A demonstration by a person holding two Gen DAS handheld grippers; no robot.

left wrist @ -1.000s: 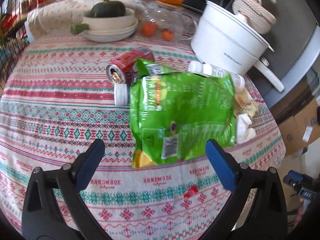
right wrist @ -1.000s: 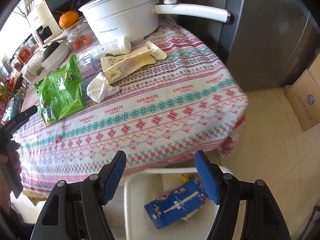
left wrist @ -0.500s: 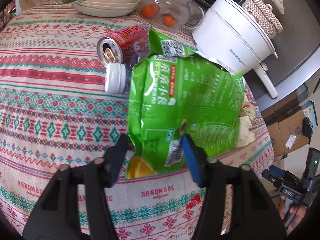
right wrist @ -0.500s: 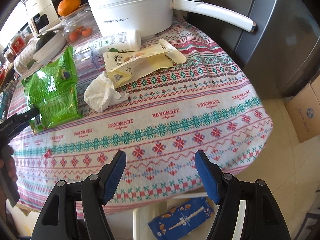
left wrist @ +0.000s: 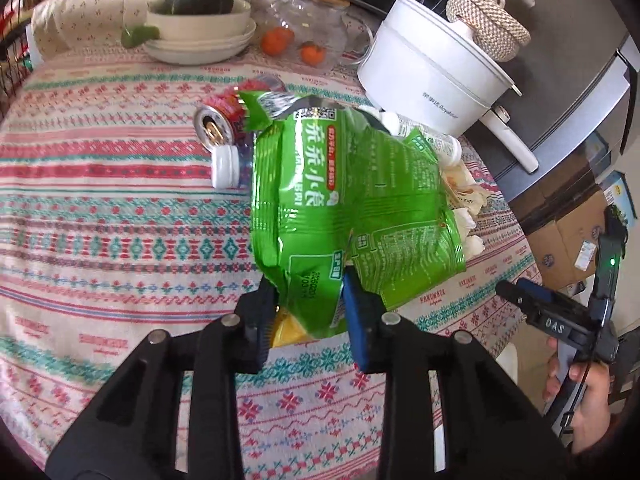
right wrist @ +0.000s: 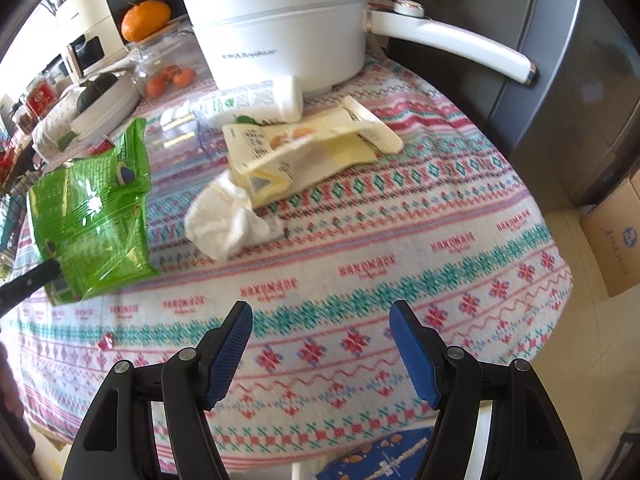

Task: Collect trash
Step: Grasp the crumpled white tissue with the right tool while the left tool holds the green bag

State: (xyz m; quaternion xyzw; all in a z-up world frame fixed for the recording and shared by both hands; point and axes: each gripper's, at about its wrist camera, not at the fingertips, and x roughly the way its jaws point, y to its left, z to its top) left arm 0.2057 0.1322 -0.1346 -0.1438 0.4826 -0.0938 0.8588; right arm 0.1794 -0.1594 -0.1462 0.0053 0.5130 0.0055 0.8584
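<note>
Left gripper: its fingers have just been closing and are now clamped on the lower edge of the green snack bag, which appears partly raised off the desk. Right gripper: fingers apart, holding nothing, above the near desk edge. Still uncollected: crumpled tissue, yellow wrapper, red can, white bottle. A blue carton sits below the desk edge, seemingly binned already. Judgement: early stage.
</note>
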